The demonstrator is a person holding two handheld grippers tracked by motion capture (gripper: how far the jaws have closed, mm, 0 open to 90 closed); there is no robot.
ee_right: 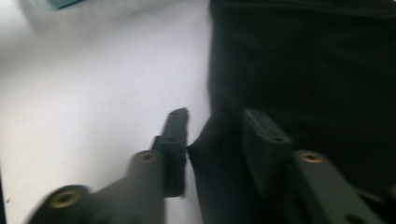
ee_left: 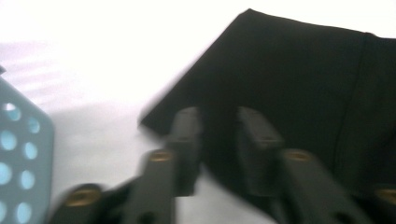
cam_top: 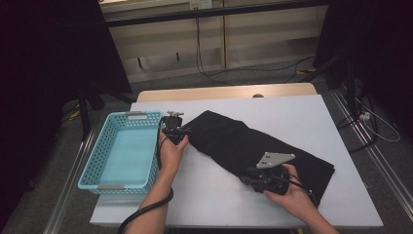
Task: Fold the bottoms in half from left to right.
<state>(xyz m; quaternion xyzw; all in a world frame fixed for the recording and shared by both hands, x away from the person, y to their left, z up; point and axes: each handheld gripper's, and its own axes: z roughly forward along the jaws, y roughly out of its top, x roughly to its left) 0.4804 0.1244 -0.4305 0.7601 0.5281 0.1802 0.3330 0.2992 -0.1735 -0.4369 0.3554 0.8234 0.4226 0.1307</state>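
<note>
White counter [cam_top: 292, 122] w/ a wooden strip at the far edge, dark room round it, cables on the floor behind. Your cloth [cam_top: 243, 141], black and folded into a long band, lies diagonally across the counter from near the basket [cam_top: 92, 163] at your left down toward your right hand. The basket is teal, perforated, w/ nothing in it, just beside the cloth's upper-left end.

Your left gripper [cam_top: 176, 127] sits at that upper-left end. In the left gripper view its jaws stand part open, astride the cloth's near edge [ee_left: 280, 93], w/ fabric between them but pads not pressing as far as the blur lets you tell. Your right gripper [cam_top: 253, 176] is at the lower edge of the band, closer to its right end. In the right gripper view the jaws are likewise part open, a lifted fold of cloth [ee_right: 303, 70] between them, not pinched.

Handling, as a judgement: light, soft, limp, no stiffness at all, so it'll sag and unfold wherever you don't hold it. Not fragile, prob. a bit slippery on the smooth counter. Take it at the edges, both ends, catching all layers in one bite; a shallow nip on the top layer alone could let the fold open up.
</note>
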